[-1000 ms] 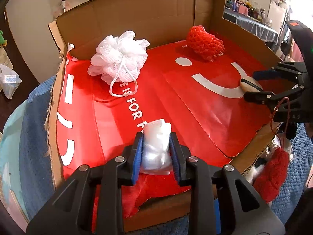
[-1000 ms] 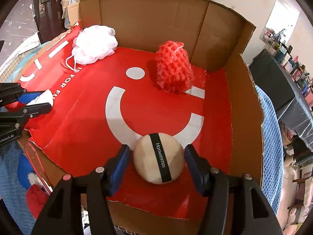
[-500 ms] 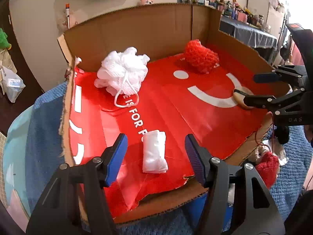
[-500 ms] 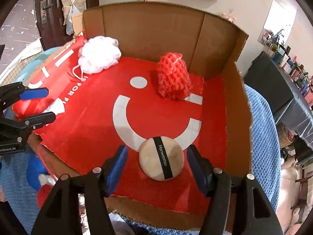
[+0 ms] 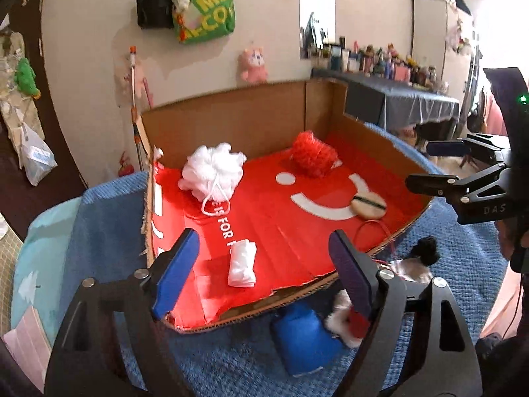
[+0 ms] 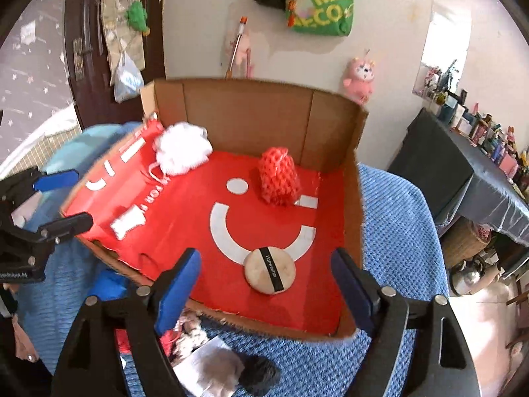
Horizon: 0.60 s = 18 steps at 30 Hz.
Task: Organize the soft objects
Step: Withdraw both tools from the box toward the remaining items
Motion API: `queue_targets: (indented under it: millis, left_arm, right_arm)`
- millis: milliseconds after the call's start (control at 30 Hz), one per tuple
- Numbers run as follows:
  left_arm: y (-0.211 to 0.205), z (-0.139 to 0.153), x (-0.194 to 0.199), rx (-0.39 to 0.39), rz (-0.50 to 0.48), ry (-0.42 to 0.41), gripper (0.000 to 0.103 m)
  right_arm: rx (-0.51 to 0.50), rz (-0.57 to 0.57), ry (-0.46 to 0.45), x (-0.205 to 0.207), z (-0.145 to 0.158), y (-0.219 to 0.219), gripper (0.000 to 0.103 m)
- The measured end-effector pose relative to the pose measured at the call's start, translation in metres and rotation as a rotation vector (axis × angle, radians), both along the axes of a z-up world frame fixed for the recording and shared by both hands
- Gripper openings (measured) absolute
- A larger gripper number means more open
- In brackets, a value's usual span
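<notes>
- The left gripper (image 5: 264, 278) is being held wide open, and nothing is being gripped by it.
- A small white folded cloth (image 5: 242, 263) is being seen just ahead of the left gripper, between its two blue pads (image 5: 175, 278) but not touching them. It is lying flat on the red floor of the cardboard box (image 5: 231, 125).
- A fluffy white bath pouf (image 5: 213, 171) is being seen farther ahead and a little to the left, near the back wall of the box.
- A red net sponge (image 5: 312, 158) is being seen far ahead and to the right of the left gripper, also near the back wall.
- The right gripper (image 6: 264, 284) is being held wide open too, with nothing in it.
- A round tan powder puff (image 6: 269, 274) with a black band is being seen just ahead of the right gripper, between its pads, not touched by them. It is lying flat on the red floor, near the front edge.
- A blue blanket (image 6: 396, 231) is being used under the box.
- Below the left gripper, outside the box, a blue soft thing (image 5: 304, 340) is lying on the blanket.
</notes>
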State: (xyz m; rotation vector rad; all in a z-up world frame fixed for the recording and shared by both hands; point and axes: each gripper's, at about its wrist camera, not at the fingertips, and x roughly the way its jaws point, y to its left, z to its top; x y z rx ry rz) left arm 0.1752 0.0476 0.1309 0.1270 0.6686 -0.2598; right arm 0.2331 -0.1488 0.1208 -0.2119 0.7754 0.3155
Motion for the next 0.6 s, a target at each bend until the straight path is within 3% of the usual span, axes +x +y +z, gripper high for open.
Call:
queue_targets:
  millis: [133,300,367,600]
  left_arm:
    - [-0.002,0.009,-0.025,-0.022,0.01,-0.057,0.086]
    - [-0.002,0.013,-0.055,-0.046,0.045,-0.116,0.089]
    - [-0.004,0.013,-0.065,-0.05,0.058,-0.134,0.093]
    - [-0.008,0.006,-0.1,-0.043,0.128,-0.207,0.099]
  right_arm:
    - [0.026,-0.012,-0.063,-0.024,0.014,-0.004,0.095]
    - [0.096,-0.02,-0.112,-0.055,0.021,-0.008,0.098]
    - [0.131,-0.027,-0.143,-0.071,0.023,-0.01,0.103]
    - [0.154,-0.059,-0.229,-0.117,0.02,-0.011,0.103]
